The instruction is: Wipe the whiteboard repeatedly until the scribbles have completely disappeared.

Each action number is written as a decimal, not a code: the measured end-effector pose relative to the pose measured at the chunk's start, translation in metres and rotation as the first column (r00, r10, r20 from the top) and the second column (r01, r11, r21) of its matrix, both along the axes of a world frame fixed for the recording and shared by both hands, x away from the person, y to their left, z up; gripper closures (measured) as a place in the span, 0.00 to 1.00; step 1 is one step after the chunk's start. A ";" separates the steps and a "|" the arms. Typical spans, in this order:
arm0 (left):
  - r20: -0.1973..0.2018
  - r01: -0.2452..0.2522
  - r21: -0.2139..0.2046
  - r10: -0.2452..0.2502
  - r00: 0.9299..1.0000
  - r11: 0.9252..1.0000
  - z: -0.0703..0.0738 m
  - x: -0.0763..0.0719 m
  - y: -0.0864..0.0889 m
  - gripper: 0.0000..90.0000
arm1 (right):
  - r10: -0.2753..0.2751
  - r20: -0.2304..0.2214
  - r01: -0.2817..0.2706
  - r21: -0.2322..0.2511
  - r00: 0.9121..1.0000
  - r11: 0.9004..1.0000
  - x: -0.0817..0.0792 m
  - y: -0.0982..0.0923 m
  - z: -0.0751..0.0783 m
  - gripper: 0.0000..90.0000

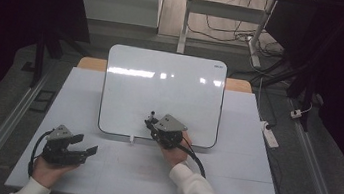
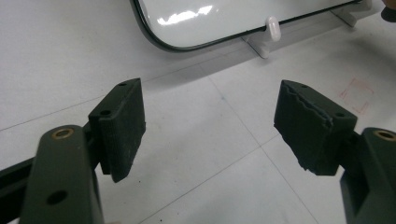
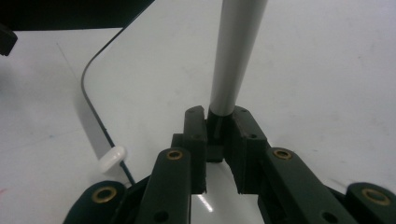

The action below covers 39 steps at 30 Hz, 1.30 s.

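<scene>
A white whiteboard [image 1: 163,91] with a dark rim lies on the table, its glossy face bare. My right gripper [image 1: 154,123] hovers over the board's near edge, shut on a grey-barrelled marker [image 1: 151,116]. In the right gripper view the marker [image 3: 233,51] stands out from between the pads of that gripper [image 3: 218,128], over the board [image 3: 303,70]. My left gripper [image 1: 87,145] rests in a hand at the table's near left, open with nothing in it. In the left gripper view its jaws [image 2: 210,126] stand wide apart, facing the board's corner [image 2: 224,18].
The white table [image 1: 229,180] runs wide around the board. A small white peg [image 2: 272,27] sits at the board's near edge. A faint red square [image 2: 357,95] marks the tabletop. A power strip [image 1: 270,136] and cables lie on the floor at the right.
</scene>
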<state>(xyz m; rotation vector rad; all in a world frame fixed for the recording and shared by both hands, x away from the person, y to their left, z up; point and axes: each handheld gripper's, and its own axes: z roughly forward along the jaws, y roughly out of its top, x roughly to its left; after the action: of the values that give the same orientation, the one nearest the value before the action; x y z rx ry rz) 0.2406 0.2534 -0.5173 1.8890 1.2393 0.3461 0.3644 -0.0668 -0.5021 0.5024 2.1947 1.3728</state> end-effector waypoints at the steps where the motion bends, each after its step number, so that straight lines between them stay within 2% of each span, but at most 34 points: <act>1: 0.000 -0.001 0.000 0.001 1.000 1.000 0.000 0.000 0.000 0.29 | -0.032 0.003 0.032 0.038 0.999 0.999 0.004 -0.006 0.003 0.87; 3: 0.002 -0.001 -0.005 0.001 1.000 1.000 0.001 -0.001 0.000 0.29 | -0.113 0.005 0.112 0.103 0.994 0.988 0.012 -0.020 0.009 0.87; 5: 0.003 0.000 -0.005 0.000 1.000 1.000 0.001 -0.001 0.000 0.29 | -0.121 0.002 0.120 0.105 0.993 0.987 0.010 -0.018 0.009 0.87; 7: 0.002 0.003 -0.002 -0.003 1.000 1.000 0.001 0.000 -0.001 0.29 | -0.056 -0.016 0.057 0.084 0.998 0.995 0.003 -0.004 0.000 0.87; 8: 0.003 0.005 0.000 -0.005 1.000 1.000 0.001 0.000 -0.001 0.29 | -0.037 -0.011 0.037 0.065 0.999 0.997 -0.001 0.002 -0.004 0.87; 10: 0.003 0.005 -0.001 -0.005 1.000 1.000 0.001 -0.001 -0.001 0.29 | -0.037 -0.015 0.038 0.063 0.999 0.997 -0.002 0.000 -0.004 0.87; 13: 0.007 0.003 -0.005 -0.003 1.000 1.000 0.001 -0.002 -0.001 0.29 | -0.126 0.004 0.125 0.086 0.992 0.988 0.003 -0.026 0.004 0.87; 14: 0.006 0.004 -0.006 -0.004 1.000 1.000 0.002 -0.001 -0.001 0.29 | -0.164 0.009 0.163 0.095 0.986 0.982 0.004 -0.038 0.007 0.87; 16: 0.006 0.008 -0.005 -0.008 1.000 1.000 0.002 0.000 -0.001 0.29 | -0.190 -0.005 0.189 0.112 0.982 0.976 0.003 -0.046 0.007 0.87; 17: 0.006 0.009 -0.003 -0.009 1.000 1.000 0.001 0.000 -0.001 0.29 | -0.187 -0.009 0.186 0.111 0.982 0.976 0.000 -0.044 0.005 0.87; 20: 0.008 0.007 -0.004 -0.007 1.000 1.000 0.002 0.000 -0.002 0.29 | -0.119 -0.004 0.119 0.078 0.993 0.990 -0.009 -0.026 -0.006 0.87; 21: 0.008 0.007 -0.005 -0.007 1.000 1.000 0.002 0.000 -0.002 0.29 | -0.116 0.016 0.115 0.051 0.993 0.992 -0.012 -0.024 -0.006 0.87; 22: 0.009 0.009 -0.005 -0.008 1.000 1.000 0.002 0.000 -0.002 0.29 | -0.119 0.018 0.118 0.046 0.993 0.992 -0.011 -0.026 -0.005 0.87; 24: 0.010 0.012 -0.006 -0.012 1.000 1.000 0.002 -0.001 -0.002 0.29 | -0.189 0.035 0.187 0.065 0.981 0.980 -0.008 -0.045 0.000 0.87; 25: 0.011 0.009 -0.009 -0.009 1.000 1.000 0.002 -0.001 -0.002 0.29 | -0.228 0.044 0.224 0.081 0.973 0.971 -0.006 -0.056 0.002 0.87; 26: 0.012 0.010 -0.009 -0.010 1.000 1.000 0.003 -0.001 -0.001 0.29 | -0.259 0.043 0.254 0.096 0.965 0.962 -0.004 -0.064 0.005 0.87; 27: 0.011 0.009 -0.011 -0.008 1.000 1.000 0.002 -0.001 -0.001 0.29 | -0.274 0.025 0.269 0.121 0.961 0.955 -0.003 -0.067 0.005 0.87; 28: 0.010 0.008 -0.011 -0.008 1.000 1.000 0.002 0.000 -0.001 0.29 | -0.274 0.025 0.269 0.121 0.961 0.955 -0.003 -0.067 0.005 0.87; 29: 0.010 0.008 -0.010 -0.008 1.000 1.000 0.002 0.000 -0.001 0.29 | -0.252 0.022 0.248 0.112 0.968 0.962 -0.005 -0.060 0.003 0.87; 30: 0.012 0.008 -0.009 -0.008 1.000 1.000 0.002 0.000 -0.001 0.29 | -0.211 0.014 0.209 0.098 0.977 0.973 -0.008 -0.052 -0.001 0.87; 31: 0.012 0.009 -0.008 -0.009 1.000 1.000 0.002 0.001 -0.002 0.29 | -0.175 0.026 0.173 0.069 0.984 0.983 -0.012 -0.043 -0.005 0.87; 32: 0.011 0.008 -0.008 -0.008 1.000 1.000 0.002 0.001 -0.002 0.29 | -0.158 0.050 0.157 0.032 0.986 0.987 -0.016 -0.037 -0.007 0.87; 33: 0.011 0.013 -0.005 -0.013 1.000 1.000 0.002 0.001 -0.002 0.29 | -0.154 0.045 0.152 0.030 0.987 0.988 -0.015 -0.039 -0.006 0.87; 35: 0.008 0.009 -0.008 -0.009 1.000 1.000 0.002 0.000 -0.002 0.29 | -0.195 0.047 0.192 0.055 0.980 0.980 -0.010 -0.051 -0.001 0.87; 37: 0.010 0.006 -0.009 -0.006 1.000 1.000 0.002 0.001 -0.001 0.29 | -0.248 0.033 0.244 0.103 0.968 0.964 -0.003 -0.065 0.004 0.87; 38: 0.010 0.004 -0.011 -0.004 1.000 1.000 0.002 0.001 0.000 0.29 | -0.257 0.020 0.253 0.119 0.966 0.960 -0.003 -0.066 0.004 0.87; 39: 0.007 0.003 -0.013 -0.003 1.000 1.000 0.002 0.002 -0.001 0.29 | -0.252 0.026 0.248 0.113 0.967 0.962 -0.005 -0.062 0.003 0.87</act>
<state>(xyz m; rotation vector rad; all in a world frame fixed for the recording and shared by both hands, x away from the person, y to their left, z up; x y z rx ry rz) 0.2421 0.2528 -0.5156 1.8769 1.2308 0.3426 0.3597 -0.1292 -0.4991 0.7578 1.9544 1.3568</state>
